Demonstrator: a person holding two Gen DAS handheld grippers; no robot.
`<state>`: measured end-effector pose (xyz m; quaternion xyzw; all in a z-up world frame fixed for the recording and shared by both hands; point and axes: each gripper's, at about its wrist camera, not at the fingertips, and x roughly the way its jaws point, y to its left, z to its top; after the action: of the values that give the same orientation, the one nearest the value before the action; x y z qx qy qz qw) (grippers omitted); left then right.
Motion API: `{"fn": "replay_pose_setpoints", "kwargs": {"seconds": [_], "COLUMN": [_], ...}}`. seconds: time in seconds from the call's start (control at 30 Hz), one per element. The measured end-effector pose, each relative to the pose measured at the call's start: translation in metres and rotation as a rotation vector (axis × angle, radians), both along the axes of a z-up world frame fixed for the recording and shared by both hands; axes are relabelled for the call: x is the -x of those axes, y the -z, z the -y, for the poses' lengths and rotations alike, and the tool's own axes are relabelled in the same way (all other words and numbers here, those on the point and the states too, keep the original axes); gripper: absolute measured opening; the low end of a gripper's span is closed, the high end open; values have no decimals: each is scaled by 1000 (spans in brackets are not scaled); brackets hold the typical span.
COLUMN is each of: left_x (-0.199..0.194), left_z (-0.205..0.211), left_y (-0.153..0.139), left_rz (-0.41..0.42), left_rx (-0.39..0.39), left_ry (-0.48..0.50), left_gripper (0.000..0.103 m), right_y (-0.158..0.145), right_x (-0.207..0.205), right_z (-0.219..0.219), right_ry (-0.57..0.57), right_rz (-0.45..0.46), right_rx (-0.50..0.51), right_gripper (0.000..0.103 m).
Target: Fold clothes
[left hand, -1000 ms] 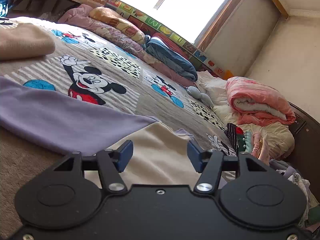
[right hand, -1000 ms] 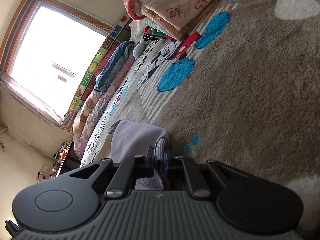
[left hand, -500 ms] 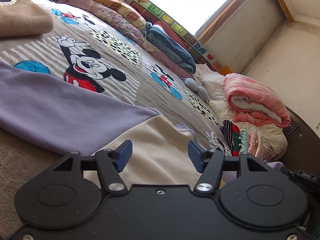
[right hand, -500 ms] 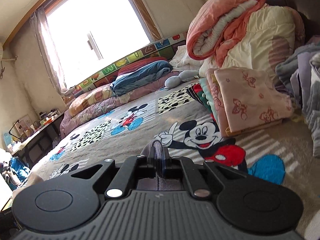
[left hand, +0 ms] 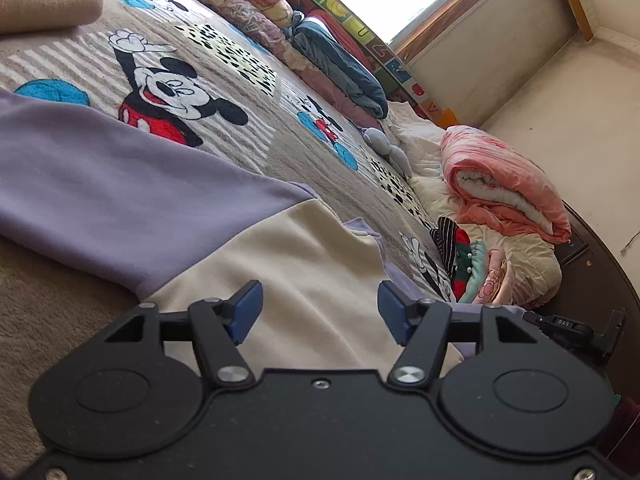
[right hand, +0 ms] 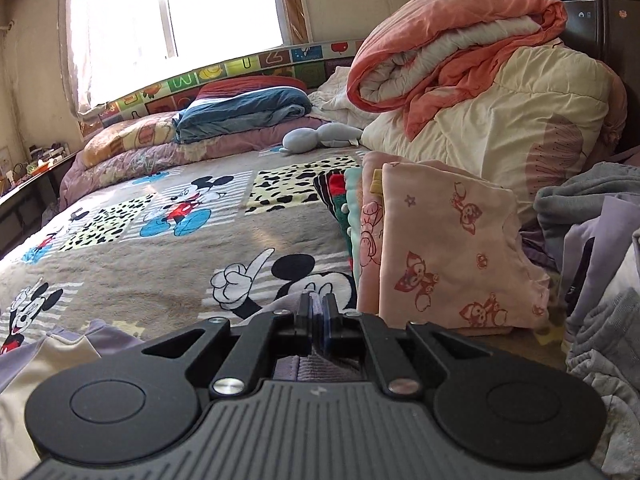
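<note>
Lilac-and-cream garment [left hand: 168, 200] spread on bed [left hand: 248, 148] for folding; ribbed lilac hem pinched tight in right gripper [right hand: 318, 308]; left gripper [left hand: 318, 308] poised half-open, empty, above cream panel.

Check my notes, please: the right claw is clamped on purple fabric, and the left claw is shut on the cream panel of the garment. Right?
Not quite. The left claw is open over the cream panel, gripping nothing, as the left wrist view shows. The right claw is indeed clamped on purple fabric.
</note>
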<state>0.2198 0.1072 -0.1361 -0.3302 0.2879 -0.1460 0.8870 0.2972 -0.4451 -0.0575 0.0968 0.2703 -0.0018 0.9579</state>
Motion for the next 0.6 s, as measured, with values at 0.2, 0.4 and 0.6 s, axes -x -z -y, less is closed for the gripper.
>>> {"fn": "replay_pose_setpoints", "kwargs": {"seconds": [0.2,0.4,0.6], "left_x": [-2,-3,-2], "left_z": [-4,-9,-9], "left_y": [3,6,3], "left_rz": [-16,-32,-27], "left_rx": [15,30,29], "left_ry": [9,5,11], "left_gripper": [62,62,62], "right_y": [28,69,79], "right_x": [-16,-24,0], "right_z": [13,34,52], "right_ry": [22,131,218], "right_rz": [-75,-180,-151], "right_rx": [-55,-65,-173], "right_gripper": [7,8,36]}}
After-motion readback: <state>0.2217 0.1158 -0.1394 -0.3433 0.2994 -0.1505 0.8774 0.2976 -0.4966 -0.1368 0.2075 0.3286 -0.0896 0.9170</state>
